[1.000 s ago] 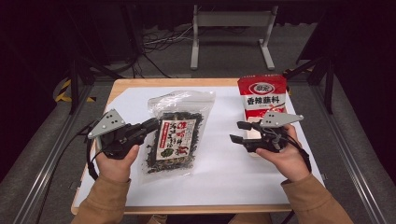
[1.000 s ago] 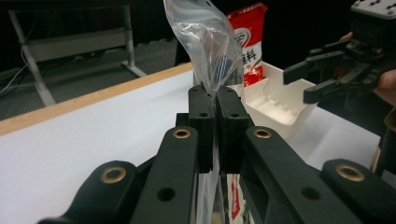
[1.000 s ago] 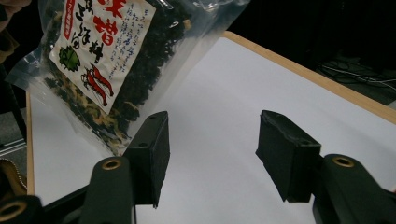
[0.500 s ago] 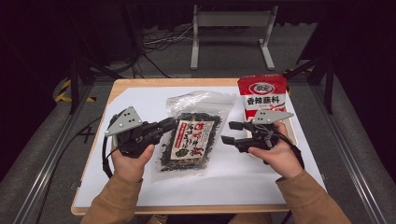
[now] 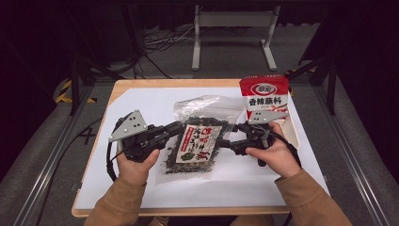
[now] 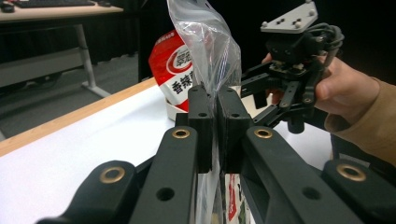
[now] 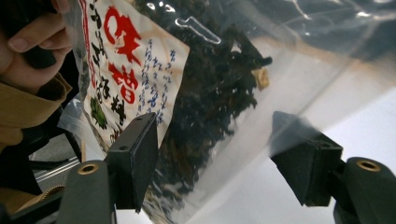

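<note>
Left tool [image 6: 215, 133] pinches the bag [image 5: 200, 136] at its edge; right tool [image 7: 219, 163] gapes wide around its other side.
Bag lifts off the desk [image 5: 141, 101]; next, probably, the right jaws must close on the film.

Between the two tongs hangs a clear bag [image 5: 200, 134] of thin, glossy plastic film, crinkled and catching glare; its printed paper label looks matt, and the dark dried leaves inside look rough and dull. The left tongs [image 6: 217, 116] are matt black plastic with brass-coloured rivets, their jaws pressed together on the film. The right tongs [image 7: 215, 154], the same matt black, stand apart either side of the bag. Beyond the right tongs a red pouch [image 5: 264, 94] shines like glossy plastic. Under both tongs the counter [image 5: 141, 84] shows a pale wood edge and a smooth, matt white sheet [image 5: 244, 181]. The sleeves [image 5: 306, 197] are tan cloth.
</note>
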Tool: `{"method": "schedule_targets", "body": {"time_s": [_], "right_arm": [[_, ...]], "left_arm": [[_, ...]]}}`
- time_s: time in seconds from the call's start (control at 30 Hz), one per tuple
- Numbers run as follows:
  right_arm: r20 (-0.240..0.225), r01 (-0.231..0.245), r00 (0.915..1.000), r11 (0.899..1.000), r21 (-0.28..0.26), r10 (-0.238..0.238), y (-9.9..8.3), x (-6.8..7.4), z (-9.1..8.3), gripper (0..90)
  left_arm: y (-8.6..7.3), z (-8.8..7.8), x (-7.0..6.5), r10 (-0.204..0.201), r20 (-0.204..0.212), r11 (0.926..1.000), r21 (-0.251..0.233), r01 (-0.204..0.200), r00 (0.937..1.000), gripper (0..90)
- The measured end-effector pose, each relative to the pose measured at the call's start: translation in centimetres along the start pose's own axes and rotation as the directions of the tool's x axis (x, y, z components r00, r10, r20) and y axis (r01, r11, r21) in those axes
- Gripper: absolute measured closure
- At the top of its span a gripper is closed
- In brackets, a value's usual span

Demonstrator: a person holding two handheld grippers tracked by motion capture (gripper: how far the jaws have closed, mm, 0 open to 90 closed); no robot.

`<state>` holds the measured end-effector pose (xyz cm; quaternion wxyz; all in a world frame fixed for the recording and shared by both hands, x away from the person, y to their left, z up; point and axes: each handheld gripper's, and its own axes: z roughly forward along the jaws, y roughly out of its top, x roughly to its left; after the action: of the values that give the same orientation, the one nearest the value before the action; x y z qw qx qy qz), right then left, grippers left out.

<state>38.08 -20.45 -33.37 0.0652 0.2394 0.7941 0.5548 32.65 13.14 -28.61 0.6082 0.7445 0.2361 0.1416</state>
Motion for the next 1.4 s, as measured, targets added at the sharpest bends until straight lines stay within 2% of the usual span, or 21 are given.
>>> {"method": "schedule_targets", "body": {"time_s": [0.07,0.2,0.3,0.53,0.83,1.13,1.23,1.4], "right_arm": [[-0.006,-0.001,1.0000,1.000,-0.002,0.001,0.0,0.0,0.1,32.4],[-0.046,-0.006,0.9989,1.000,-0.023,0.005,0.1,0.3,0.5,33.5],[-0.051,0.019,0.9985,1.000,-0.020,-0.020,0.2,0.4,0.5,37.7],[-0.073,0.107,0.9916,0.994,-0.004,-0.107,0.5,0.5,-0.2,54.2],[-0.120,0.145,0.9826,0.989,0.020,-0.142,0.9,0.7,-1.2,72.6],[-0.157,0.202,0.9677,0.979,0.014,-0.198,1.4,1.3,-1.5,77.2],[-0.157,0.208,0.9664,0.978,0.016,-0.203,1.5,1.5,-1.8,77.7],[-0.168,0.196,0.9678,0.980,0.038,-0.187,1.8,1.7,-2.2,77.9]], "left_arm": [[0.0,0.1,0.0,0.009,0.010,0.9999,-0.006,-0.009,0.9999,85.9],[-0.2,0.2,-0.1,0.021,0.025,0.9998,-0.004,-0.021,0.9995,85.8],[-0.3,0.2,-0.1,0.025,0.030,0.9996,-0.011,-0.024,0.9993,85.6],[-0.5,0.3,-0.2,0.038,0.035,0.9993,-0.006,-0.038,0.9987,85.1],[-0.8,0.2,0.2,0.030,0.017,0.9995,-0.002,-0.030,0.9994,83.5],[-0.9,0.0,0.7,0.015,0.013,0.9997,-0.018,-0.015,0.9998,81.5],[-0.9,0.0,0.8,0.013,0.014,0.9997,-0.021,-0.013,0.9998,79.5],[-0.9,0.1,0.8,0.012,0.014,0.9998,-0.014,-0.012,0.9998,74.4]]}}
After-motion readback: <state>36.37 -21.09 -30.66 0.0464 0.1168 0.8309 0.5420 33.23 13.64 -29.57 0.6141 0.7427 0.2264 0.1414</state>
